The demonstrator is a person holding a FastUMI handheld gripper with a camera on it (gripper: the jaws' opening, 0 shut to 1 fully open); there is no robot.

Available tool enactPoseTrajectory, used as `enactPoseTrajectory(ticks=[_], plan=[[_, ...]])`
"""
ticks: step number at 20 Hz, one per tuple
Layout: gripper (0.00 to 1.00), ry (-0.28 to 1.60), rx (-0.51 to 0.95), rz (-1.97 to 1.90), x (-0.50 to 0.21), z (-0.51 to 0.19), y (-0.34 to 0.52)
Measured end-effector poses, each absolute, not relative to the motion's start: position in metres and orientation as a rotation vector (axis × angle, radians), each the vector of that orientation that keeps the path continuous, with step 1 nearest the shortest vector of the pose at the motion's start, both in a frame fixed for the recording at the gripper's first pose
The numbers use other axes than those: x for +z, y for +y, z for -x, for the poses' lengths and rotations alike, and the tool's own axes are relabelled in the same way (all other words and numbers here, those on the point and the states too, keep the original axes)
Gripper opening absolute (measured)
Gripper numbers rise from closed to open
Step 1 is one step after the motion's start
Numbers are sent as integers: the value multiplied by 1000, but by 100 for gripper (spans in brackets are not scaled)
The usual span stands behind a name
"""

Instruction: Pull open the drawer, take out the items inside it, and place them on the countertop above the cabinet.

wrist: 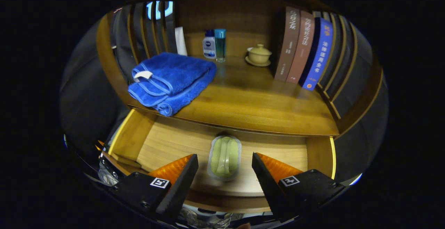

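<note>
Now my gripper [225,173] hangs wide open over the drawer [174,142], fingers flanking the green packet [225,156]; I'd descend straight, centred, then close gently.

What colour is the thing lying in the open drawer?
Pale green, in a clear wrapper; it lies between the open gripper's fingers in the gripper view.

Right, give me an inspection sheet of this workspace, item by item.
Surface: wooden countertop, bare at the front middle.
Job's things: drawer pulled open; green packet in clear wrap lies inside.
Clutter: folded blue towel, two bottles, lidded teacup on saucer, three books upright.
Grippers: hand-held gripper open, fingers either side of the packet, not touching.
Cables: nothing seen.
Surroundings: slatted wooden sides.
</note>
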State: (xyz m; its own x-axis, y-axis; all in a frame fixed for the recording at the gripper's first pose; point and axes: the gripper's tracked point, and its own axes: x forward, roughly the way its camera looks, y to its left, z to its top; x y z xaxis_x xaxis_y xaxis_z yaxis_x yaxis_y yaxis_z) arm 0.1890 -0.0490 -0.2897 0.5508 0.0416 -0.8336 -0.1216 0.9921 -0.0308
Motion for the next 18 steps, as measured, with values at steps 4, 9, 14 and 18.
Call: enactPoseTrajectory(ticks=[4, 9, 14, 18], plan=[[89, 1179, 71, 86, -345, -181, -42], [48, 1208, 4, 64, -372, -190, -48], [24, 1168, -7, 48, -368, -198, -53], [23, 1177, 5, -17, -343, -188, -48]])
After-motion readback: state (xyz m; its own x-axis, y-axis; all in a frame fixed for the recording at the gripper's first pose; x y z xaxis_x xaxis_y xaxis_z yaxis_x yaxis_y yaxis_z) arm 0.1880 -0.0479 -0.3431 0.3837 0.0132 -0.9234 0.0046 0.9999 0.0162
